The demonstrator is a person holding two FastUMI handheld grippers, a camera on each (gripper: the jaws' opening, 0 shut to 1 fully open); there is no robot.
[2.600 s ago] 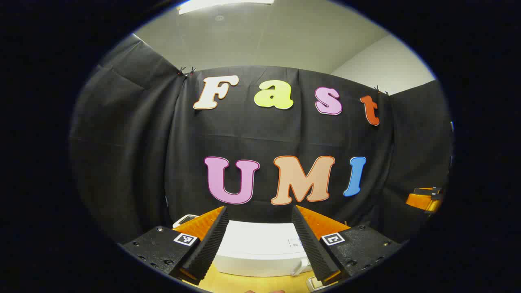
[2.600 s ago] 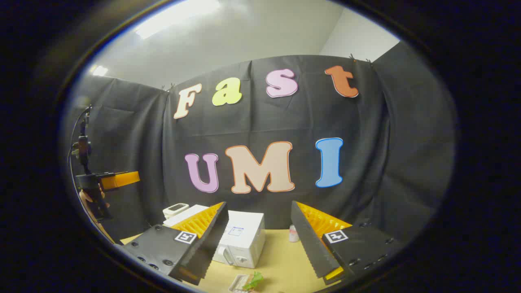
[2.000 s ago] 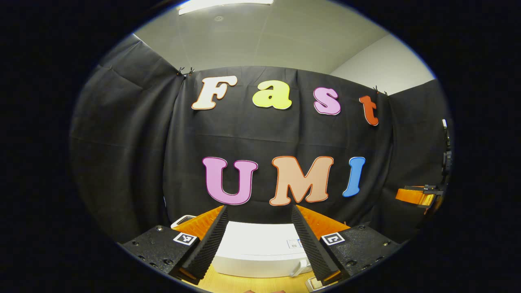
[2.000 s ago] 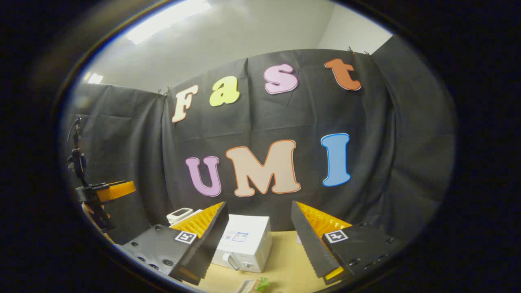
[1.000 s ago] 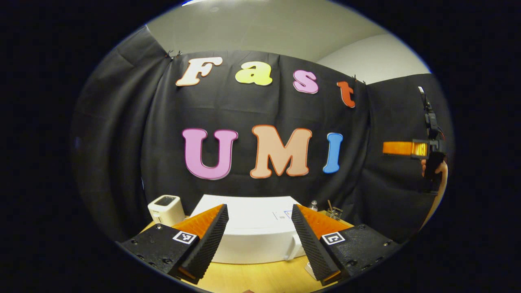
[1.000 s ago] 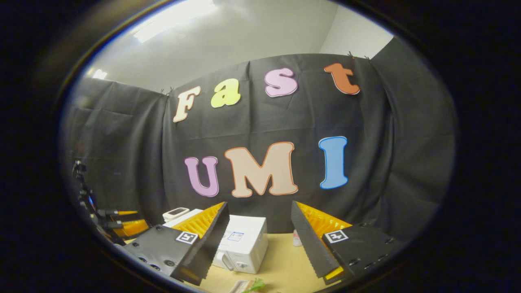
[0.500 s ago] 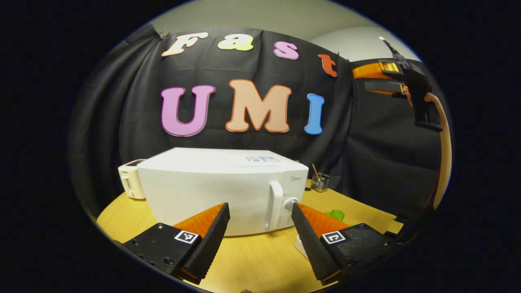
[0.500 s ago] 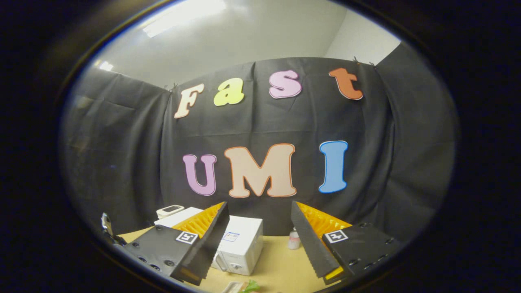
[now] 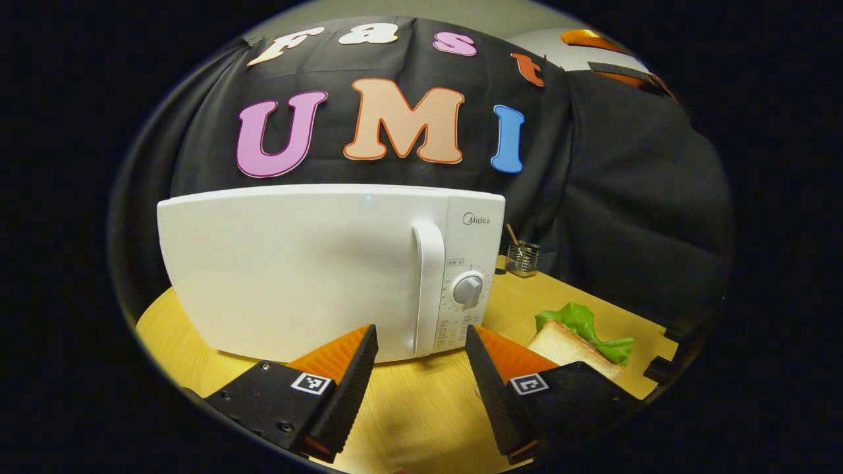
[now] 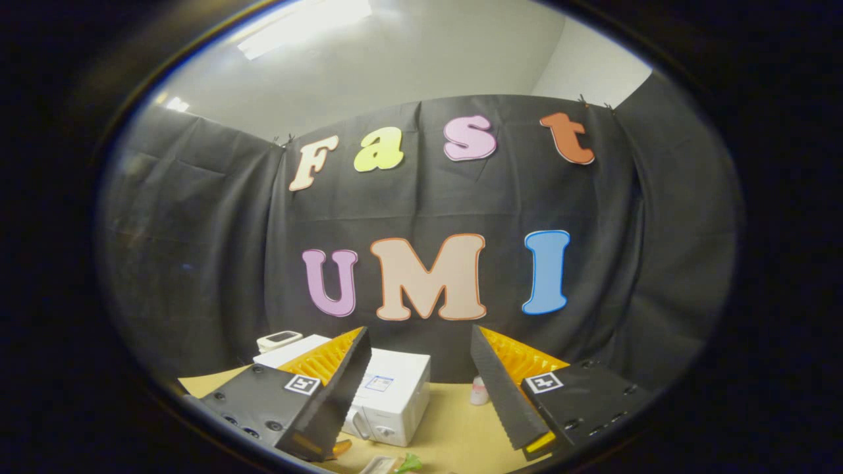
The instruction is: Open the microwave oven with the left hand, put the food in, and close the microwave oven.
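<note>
Table nearer; microwave oven looms larger.

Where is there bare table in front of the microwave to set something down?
The free patch is the table strip before the microwave door, between the left claw fingers. Right of the dial it is crowded: the sandwich lies there.

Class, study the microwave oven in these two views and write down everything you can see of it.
The microwave oven is a white box with a smooth, glossy, plastic-looking front. Its door is shut. An upright white handle runs down the door's right edge, and beside it a narrow control strip carries a grey round knob. It stands upright on the yellow wooden table, near the black cloth wall. The left gripper hovers open before its handle, apart from it. The right gripper view shows it farther off.
</note>
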